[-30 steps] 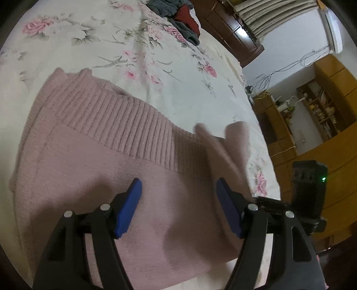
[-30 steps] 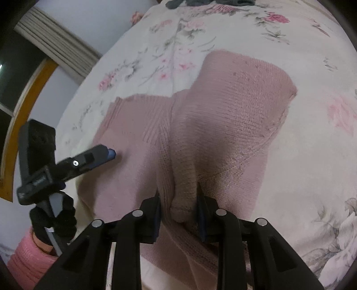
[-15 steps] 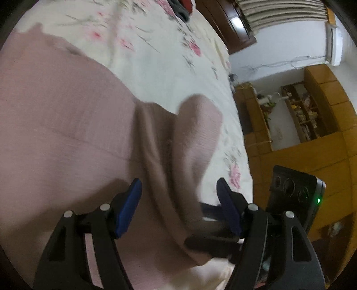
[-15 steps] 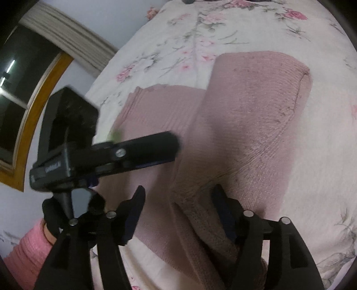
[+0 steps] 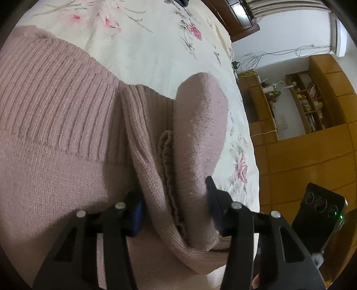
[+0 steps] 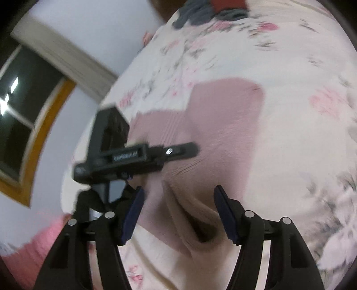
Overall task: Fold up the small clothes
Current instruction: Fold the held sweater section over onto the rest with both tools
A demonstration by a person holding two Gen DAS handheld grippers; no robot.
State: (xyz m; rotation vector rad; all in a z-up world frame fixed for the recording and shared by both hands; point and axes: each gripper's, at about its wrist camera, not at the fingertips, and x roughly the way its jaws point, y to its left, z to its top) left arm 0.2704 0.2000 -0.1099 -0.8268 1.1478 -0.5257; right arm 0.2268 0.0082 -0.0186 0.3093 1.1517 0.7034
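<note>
A floral bedsheet covers the bed, and on it lies the pink knitted sweater, its ribbed hem spread flat and one thick fold bunched up near the bed's edge. The left gripper has its blue-padded jaws closed around that bunched fold, with knit pressed between the pads; the right gripper, seen in a motion-blurred view, hovers with jaws spread apart just above the sweater's near edge, touching nothing. A dark clothes pile sits at the far end.
</note>
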